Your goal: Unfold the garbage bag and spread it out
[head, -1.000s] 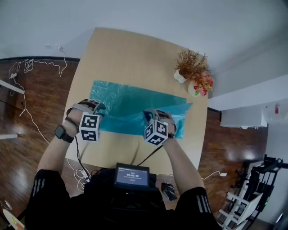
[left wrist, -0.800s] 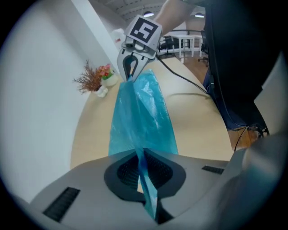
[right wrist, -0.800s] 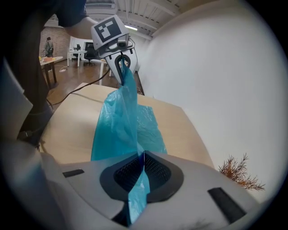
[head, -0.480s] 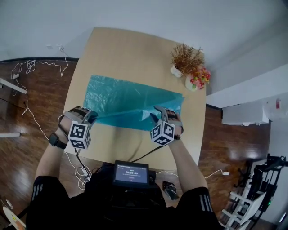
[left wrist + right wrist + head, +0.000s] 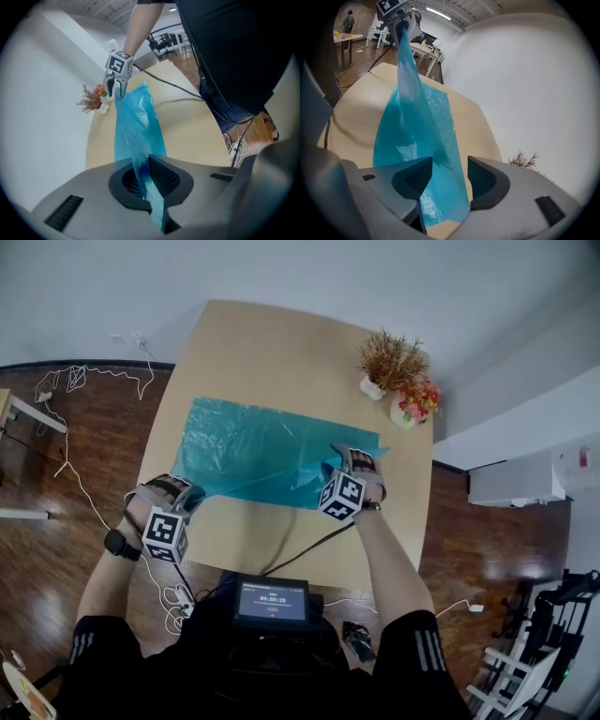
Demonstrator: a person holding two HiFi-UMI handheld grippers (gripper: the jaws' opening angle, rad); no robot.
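The teal garbage bag (image 5: 248,448) lies spread across the wooden table (image 5: 281,343), with a fold still raised at its right end. My left gripper (image 5: 181,493) is at the bag's near left corner, shut on a strip of the bag (image 5: 136,126) that runs between its pads. My right gripper (image 5: 355,456) is at the bag's right end. Its jaws have just been opening and now stand wide apart. The bag's edge (image 5: 417,131) hangs loose between them, touching neither pad. From the other hand's camera I see each gripper: right (image 5: 116,91), left (image 5: 399,29).
A dried plant (image 5: 394,360) and a pot of flowers (image 5: 418,405) stand at the table's far right corner, close beyond the right gripper. A small screen (image 5: 272,601) sits at my chest. Cables (image 5: 70,381) trail on the wooden floor to the left.
The left gripper has closed on the bag's corner and pulled it left and towards me. The right gripper has moved right and away and opened, letting the bag go. The bag lies wider.
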